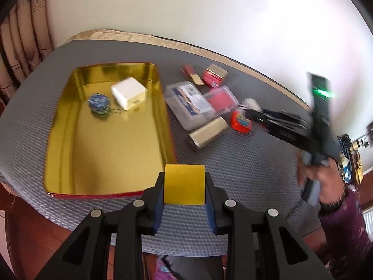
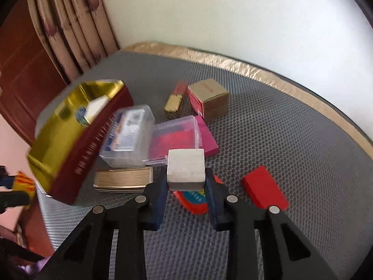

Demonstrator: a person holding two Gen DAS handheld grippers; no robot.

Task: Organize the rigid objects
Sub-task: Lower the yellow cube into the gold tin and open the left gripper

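From your left wrist view, your left gripper point(image 1: 184, 184) is closed on a yellow block point(image 1: 184, 183), clamped flat between the blue pads, and it hangs over the near right corner of the gold tin point(image 1: 166, 116). The tin already holds a white box point(image 1: 129, 96) and a small blue object point(image 1: 98, 102) at its far end; the near half of its floor is bare. To the right of the tin lies the unsorted pile: a clear plastic case point(image 1: 190, 105), a pink-filled clear case point(image 1: 222, 99), a gold-striped bar point(image 1: 208, 133) and a small cardboard box point(image 1: 215, 74). Your right hand point(image 1: 326, 182) and its tool show as a blur at the right edge. You look to be mid-delivery here: the next move calls for shifting left over the tin's open floor, lowering, then letting go.

From your right wrist view, your right gripper point(image 2: 186, 182) is closed on a pale grey block point(image 2: 186, 169), which hangs above the mat point(image 2: 291, 140), with a red oval tin point(image 2: 193, 201) partly hidden beneath it. A red flat block point(image 2: 264, 190) lies just to the right. The gold tin point(image 2: 77, 158) is to the left (blurred, so its contents are hard to read), touching or nearly touching the clear plastic case point(image 2: 127, 134). This block looks lifted and ready to carry; it must cross over the pile, so keep height over the cases.
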